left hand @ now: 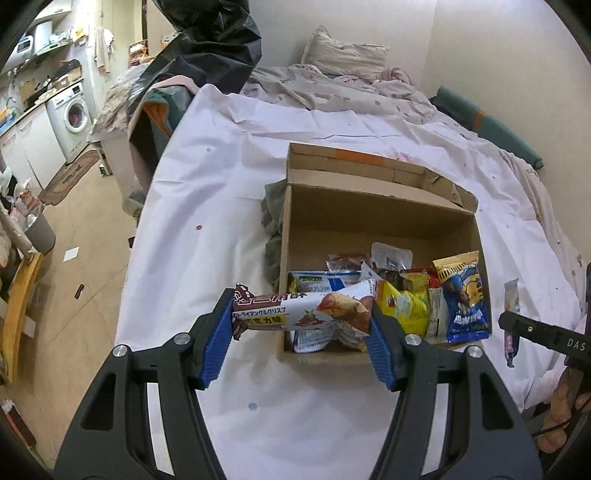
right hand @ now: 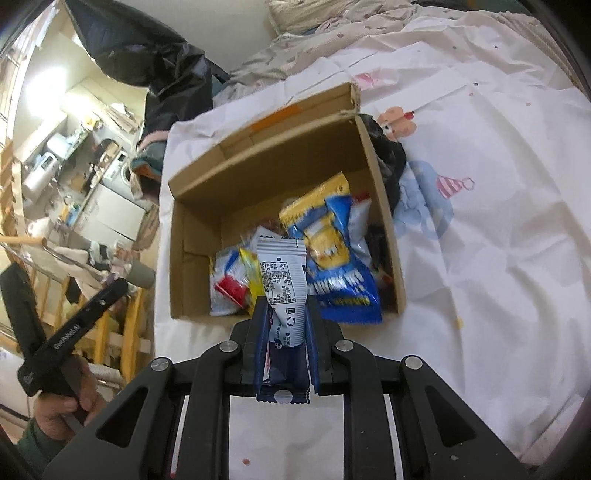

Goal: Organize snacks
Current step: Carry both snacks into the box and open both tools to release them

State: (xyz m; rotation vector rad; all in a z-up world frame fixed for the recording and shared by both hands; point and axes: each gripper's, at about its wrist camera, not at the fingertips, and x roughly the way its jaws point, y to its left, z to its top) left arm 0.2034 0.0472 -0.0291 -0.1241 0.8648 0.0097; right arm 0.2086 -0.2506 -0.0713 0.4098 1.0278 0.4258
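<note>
An open cardboard box sits on the white bed sheet and holds several snack packets, among them a blue-and-yellow bag. My left gripper is shut on a long white-and-brown snack bar, gripped end to end between the blue pads. It hangs just in front of the box's near-left corner. My right gripper is shut on a white-and-blue snack pouch, which stands upright over the box's near wall.
A loose snack stick lies on the sheet right of the box. Dark cloth is bunched against the box's side. A crumpled blanket and pillow lie behind it, a black bag at the bed's far left. The floor drops off left.
</note>
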